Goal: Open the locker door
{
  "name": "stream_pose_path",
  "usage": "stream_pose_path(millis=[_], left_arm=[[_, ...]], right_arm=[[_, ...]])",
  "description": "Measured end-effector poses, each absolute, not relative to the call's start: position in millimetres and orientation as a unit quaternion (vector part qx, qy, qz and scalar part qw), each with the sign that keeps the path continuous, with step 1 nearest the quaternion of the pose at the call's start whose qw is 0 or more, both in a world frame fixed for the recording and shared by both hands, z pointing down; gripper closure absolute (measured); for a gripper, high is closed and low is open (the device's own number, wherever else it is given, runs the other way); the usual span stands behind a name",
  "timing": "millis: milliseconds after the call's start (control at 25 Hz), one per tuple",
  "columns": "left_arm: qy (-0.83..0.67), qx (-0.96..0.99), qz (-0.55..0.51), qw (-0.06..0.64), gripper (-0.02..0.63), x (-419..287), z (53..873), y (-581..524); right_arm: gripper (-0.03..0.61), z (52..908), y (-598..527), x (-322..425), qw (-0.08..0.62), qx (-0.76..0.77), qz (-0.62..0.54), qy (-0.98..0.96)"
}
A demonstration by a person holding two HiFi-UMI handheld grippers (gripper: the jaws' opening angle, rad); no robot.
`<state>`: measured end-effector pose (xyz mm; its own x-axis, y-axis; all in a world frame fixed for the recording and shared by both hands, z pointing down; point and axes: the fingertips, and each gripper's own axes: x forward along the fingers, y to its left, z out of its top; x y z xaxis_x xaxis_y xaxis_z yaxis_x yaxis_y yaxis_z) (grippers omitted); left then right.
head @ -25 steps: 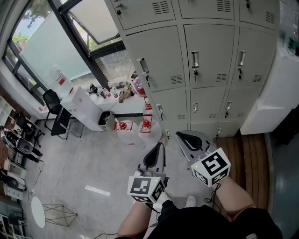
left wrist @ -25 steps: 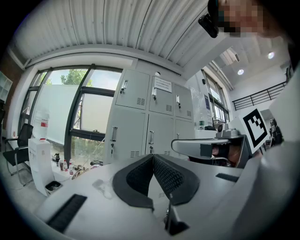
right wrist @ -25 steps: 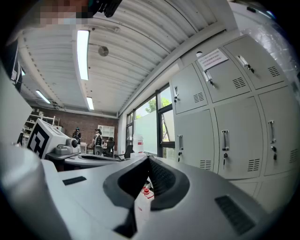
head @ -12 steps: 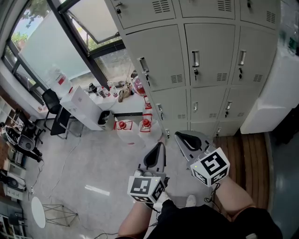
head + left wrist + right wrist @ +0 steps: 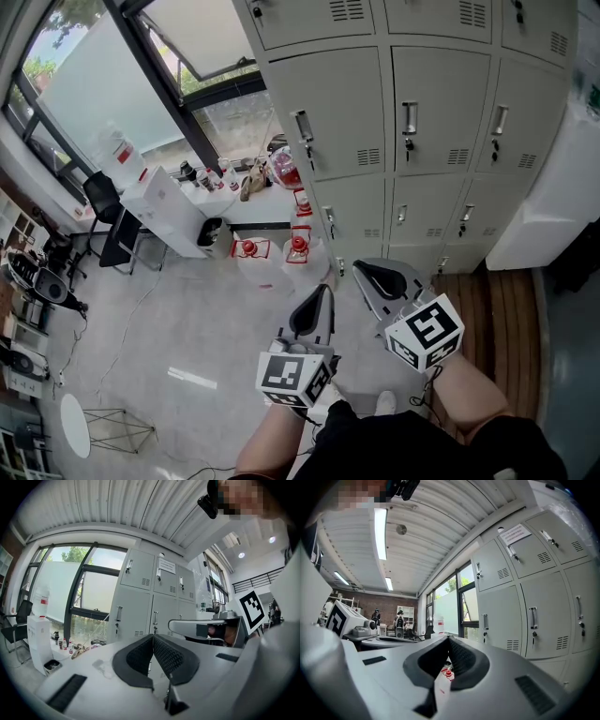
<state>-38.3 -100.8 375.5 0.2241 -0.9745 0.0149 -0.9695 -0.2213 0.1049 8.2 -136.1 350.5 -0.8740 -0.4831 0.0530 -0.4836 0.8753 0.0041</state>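
L gripper (image 5: 323,289) & R gripper (image 5: 361,270) are hanging clenched, empty, well apart from pale grey metal locker door (image 5: 441,103). Only R gripper view is showing red brick wall (image 5: 386,601); head view, red-capped clear plastic jugs (image 5: 298,251), contents unclear

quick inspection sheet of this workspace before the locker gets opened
surface: pale floor, with a wooden strip in front of the lockers
job's things: grey lockers, all in view closed, none touched
clutter: red-capped containers and a white box along the window wall
grippers: left gripper and right gripper both shut, empty, held apart from the lockers
cables: dark cable below the right gripper's cube
surroundings: large windows, black chair, white unit at the right
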Motion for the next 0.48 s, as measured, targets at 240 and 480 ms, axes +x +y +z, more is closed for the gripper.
stream_pose_path(millis=[240, 480], left_arm=[[-0.618, 0.784, -0.032, 0.047, 0.597, -74.5, 374.6, -102.9], [-0.613, 0.788, -0.036, 0.045, 0.597, -119.5, 373.5, -108.2]], right_arm=[[0.525, 348.4, -147.0, -24.6, 0.029, 0.260, 0.005, -0.965], [0.525, 345.1, -158.8, -69.8, 0.030, 0.271, 0.002, -0.962]])
